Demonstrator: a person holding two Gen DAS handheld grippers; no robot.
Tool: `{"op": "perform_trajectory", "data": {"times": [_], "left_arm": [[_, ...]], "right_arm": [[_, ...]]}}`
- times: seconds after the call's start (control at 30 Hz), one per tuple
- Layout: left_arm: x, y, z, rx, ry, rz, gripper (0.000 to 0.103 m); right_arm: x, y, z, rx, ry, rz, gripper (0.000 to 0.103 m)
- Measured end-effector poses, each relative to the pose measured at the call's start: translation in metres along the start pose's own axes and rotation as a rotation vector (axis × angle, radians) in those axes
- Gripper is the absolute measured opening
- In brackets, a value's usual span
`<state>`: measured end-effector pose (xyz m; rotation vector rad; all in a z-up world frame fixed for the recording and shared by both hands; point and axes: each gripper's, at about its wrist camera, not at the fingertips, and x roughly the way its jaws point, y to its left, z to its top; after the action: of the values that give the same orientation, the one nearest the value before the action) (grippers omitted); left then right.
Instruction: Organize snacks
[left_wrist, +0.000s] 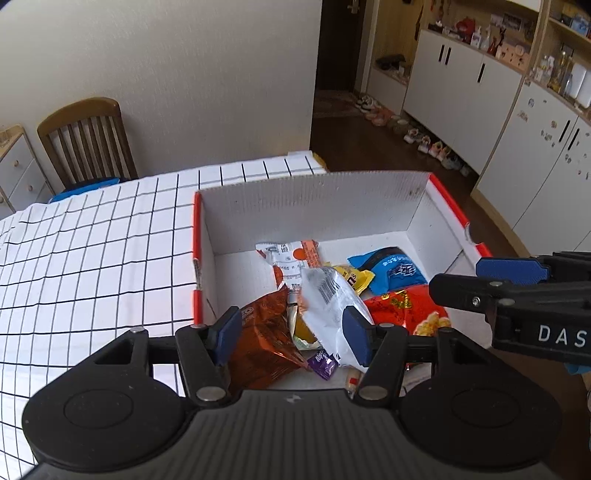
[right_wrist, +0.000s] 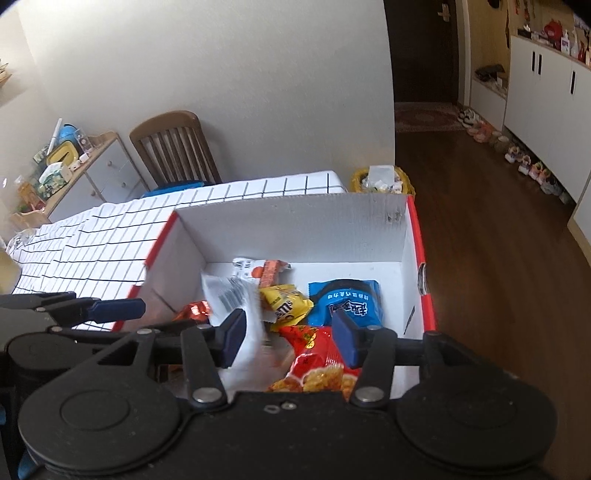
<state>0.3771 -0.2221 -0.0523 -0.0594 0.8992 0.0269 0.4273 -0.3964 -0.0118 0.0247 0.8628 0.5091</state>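
Most snack packets already lay heaped in the white cardboard box (left_wrist: 314, 199) on the checked counter (left_wrist: 92, 240). The left hand-held gripper (left_wrist: 291, 334) and right hand-held gripper (right_wrist: 290, 341) hung spread above them, pinching nothing; the counter showed no stray packets, so little seemed left.

Ahead of the fingers, past the far end of the table with its black-grid white cloth (left_wrist: 92, 240), a plain pale wall (left_wrist: 184, 74) fills the view, evenly lit by soft daylight. Tucked against that far end sits a wooden slat-back chair (right_wrist: 173, 147) with a blue cushion on its seat. Off to the left of the fingers stands a small white drawer unit (right_wrist: 107, 166), its top cluttered with bits and boxes. To the right the room opens onto dark wood flooring (right_wrist: 480, 221), a shadowy doorway (left_wrist: 340, 44) with a patterned mat before it, shoes (left_wrist: 424, 140) lined along the floor, and tall white cabinets (left_wrist: 461, 99) topped by open shelving.
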Motion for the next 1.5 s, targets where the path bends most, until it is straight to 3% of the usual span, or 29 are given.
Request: {"op": "perform_trajectory", "data": {"times": [0.6, 1.03, 1.17, 1.5], "left_arm": [[-0.094, 0.009, -0.024, 0.054, -0.183, -0.052, 0.064], [-0.144, 0.022, -0.058, 0.068, -0.249, -0.072, 0.064], [-0.156, 0.024, -0.068, 0.076, -0.269, -0.074, 0.077], [-0.174, 0.033, -0.081, 0.022, -0.280, -0.141, 0.086]], "right_arm": [[-0.073, 0.037, -0.022, -0.054, -0.162, -0.009, 0.077], [-0.122, 0.055, -0.050, -0.041, -0.279, 0.031, 0.097], [-0.136, 0.063, -0.060, -0.041, -0.318, 0.030, 0.102], [-0.154, 0.085, -0.082, -0.068, -0.355, 0.004, 0.103]]}}
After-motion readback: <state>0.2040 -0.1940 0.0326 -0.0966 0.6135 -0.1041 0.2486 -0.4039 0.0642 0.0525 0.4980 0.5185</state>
